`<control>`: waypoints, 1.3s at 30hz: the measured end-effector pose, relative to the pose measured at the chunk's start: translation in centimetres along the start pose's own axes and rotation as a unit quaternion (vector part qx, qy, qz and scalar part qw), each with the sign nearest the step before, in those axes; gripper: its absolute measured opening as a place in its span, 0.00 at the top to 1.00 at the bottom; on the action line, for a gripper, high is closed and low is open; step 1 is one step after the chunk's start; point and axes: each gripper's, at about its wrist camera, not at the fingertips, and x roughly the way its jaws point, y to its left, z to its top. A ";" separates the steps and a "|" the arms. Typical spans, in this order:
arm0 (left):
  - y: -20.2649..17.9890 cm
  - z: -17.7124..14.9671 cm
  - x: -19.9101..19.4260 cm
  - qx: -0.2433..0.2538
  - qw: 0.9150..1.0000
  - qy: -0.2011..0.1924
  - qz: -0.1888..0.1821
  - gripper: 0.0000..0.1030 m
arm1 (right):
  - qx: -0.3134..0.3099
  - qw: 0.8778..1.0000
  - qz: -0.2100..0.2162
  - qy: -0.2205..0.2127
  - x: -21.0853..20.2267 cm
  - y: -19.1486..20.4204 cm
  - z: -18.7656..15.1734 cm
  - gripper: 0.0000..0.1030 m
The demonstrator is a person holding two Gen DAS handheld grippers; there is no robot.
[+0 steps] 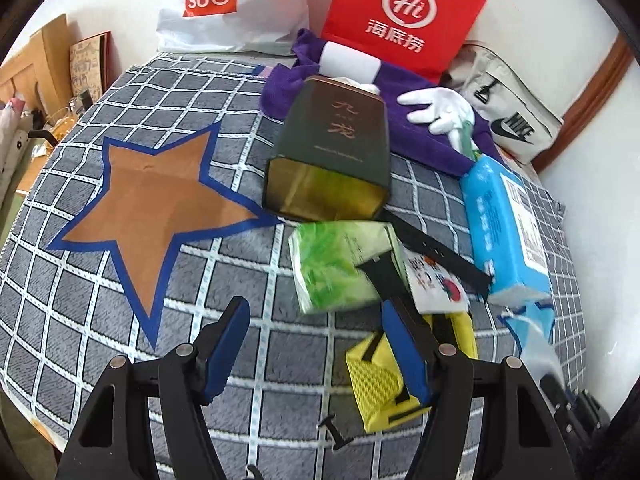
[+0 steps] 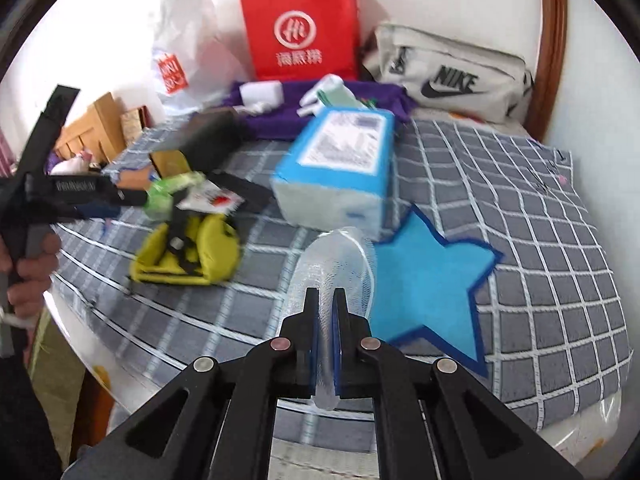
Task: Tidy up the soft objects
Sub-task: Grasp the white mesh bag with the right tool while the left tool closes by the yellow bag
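My right gripper (image 2: 326, 300) is shut on a white foam net sleeve (image 2: 336, 264) and holds it above the checked cloth, just left of the blue star mat (image 2: 432, 284). The sleeve also shows at the right edge of the left wrist view (image 1: 536, 336). My left gripper (image 1: 316, 316) is open and empty, above the cloth, right of the brown star mat (image 1: 156, 204). Ahead of it lie a green tissue pack (image 1: 340, 264), a yellow pouch (image 1: 384, 380) by its right finger and a blue tissue pack (image 1: 508, 224).
A dark green box (image 1: 332, 152) lies behind the tissue pack. A purple towel (image 1: 420, 132) with a white glove (image 1: 440, 108), a red bag (image 1: 404, 12), a white Miniso bag (image 1: 224, 4) and a grey Nike bag (image 1: 512, 120) sit at the back. The table edge (image 2: 180, 364) runs near.
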 end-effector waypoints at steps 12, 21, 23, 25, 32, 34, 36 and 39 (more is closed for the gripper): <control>-3.6 -1.0 0.2 0.029 0.999 0.018 -0.027 0.38 | 0.023 0.999 0.007 0.024 2.7 -2.2 -1.1 0.54; -5.8 -1.0 2.6 0.044 0.998 0.050 -0.010 0.47 | 0.018 0.999 0.012 0.037 4.0 -2.1 -0.9 0.41; -6.4 -1.0 3.3 0.054 0.997 0.055 0.004 0.47 | 0.022 0.999 0.021 0.036 4.1 -2.1 -0.9 0.38; -7.0 -1.0 4.1 0.067 0.996 0.063 0.012 0.61 | 0.027 0.999 0.028 0.035 4.1 -2.4 -0.9 0.38; -5.8 -0.9 2.6 0.055 0.997 0.054 0.003 0.68 | 0.039 0.998 0.040 0.032 4.2 -2.7 -0.8 0.38; -5.0 -1.0 2.2 0.051 0.997 0.057 0.001 0.68 | 0.040 0.998 0.042 0.031 4.3 -2.7 -0.8 0.38; -4.4 -1.1 2.2 0.046 0.997 0.060 0.000 0.66 | 0.040 0.998 0.042 0.030 4.4 -2.7 -0.9 0.37; -3.6 -1.1 2.4 0.036 0.997 0.073 -0.004 0.65 | 0.038 0.998 0.041 0.028 4.4 -2.5 -0.9 0.35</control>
